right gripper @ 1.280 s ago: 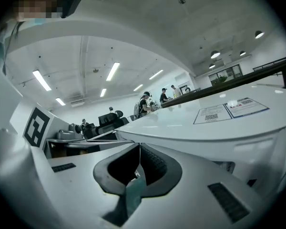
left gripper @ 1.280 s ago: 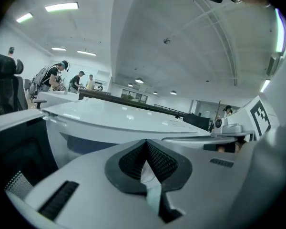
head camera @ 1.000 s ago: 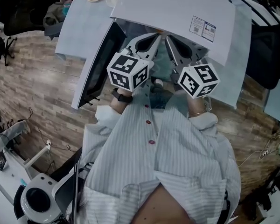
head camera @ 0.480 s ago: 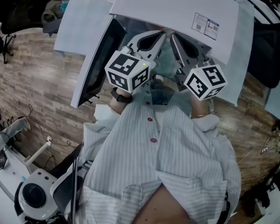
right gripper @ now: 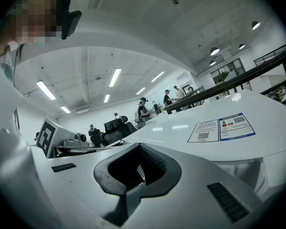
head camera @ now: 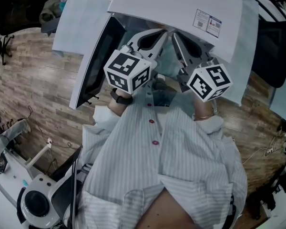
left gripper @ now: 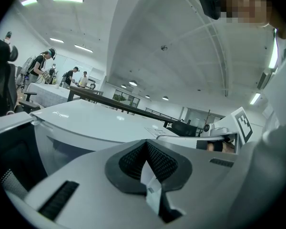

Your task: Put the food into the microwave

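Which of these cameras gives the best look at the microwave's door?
The head view: the microwave door stands swung open at left. The left gripper view catches only a dark part of it at the edge; the right gripper view shows just the microwave's white top.

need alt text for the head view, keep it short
Seen from above, a person in a striped shirt holds the left gripper and right gripper side by side at the mouth of a white microwave, its door swung open to the left. Wooden floor lies around.
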### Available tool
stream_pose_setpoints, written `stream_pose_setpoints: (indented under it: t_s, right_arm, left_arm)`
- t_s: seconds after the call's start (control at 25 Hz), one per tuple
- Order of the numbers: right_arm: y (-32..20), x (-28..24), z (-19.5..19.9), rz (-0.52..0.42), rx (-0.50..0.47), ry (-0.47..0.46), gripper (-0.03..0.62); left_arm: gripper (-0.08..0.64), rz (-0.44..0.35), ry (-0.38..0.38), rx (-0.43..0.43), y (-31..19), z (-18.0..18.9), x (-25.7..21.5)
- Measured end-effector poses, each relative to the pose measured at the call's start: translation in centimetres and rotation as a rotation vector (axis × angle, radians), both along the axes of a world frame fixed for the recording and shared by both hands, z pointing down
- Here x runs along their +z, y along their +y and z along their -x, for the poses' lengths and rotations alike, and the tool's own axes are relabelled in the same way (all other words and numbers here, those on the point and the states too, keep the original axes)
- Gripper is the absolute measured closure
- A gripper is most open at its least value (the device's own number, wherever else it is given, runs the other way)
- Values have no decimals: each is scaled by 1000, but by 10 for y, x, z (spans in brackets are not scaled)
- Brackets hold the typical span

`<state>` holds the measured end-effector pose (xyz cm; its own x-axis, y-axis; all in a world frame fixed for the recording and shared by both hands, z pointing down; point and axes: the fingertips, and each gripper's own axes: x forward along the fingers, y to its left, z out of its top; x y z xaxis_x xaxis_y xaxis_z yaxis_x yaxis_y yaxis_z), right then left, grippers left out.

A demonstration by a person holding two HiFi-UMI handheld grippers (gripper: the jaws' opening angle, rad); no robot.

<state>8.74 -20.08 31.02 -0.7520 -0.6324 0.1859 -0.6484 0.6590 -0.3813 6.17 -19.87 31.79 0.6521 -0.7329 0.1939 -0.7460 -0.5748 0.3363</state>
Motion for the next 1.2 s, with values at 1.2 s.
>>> stream_pose_setpoints:
  t_s: [1.2]
  right_arm:
    - [4,17,0,36,-21,10,560]
  left_arm:
    - [551,56,-9,-29,2,1,20]
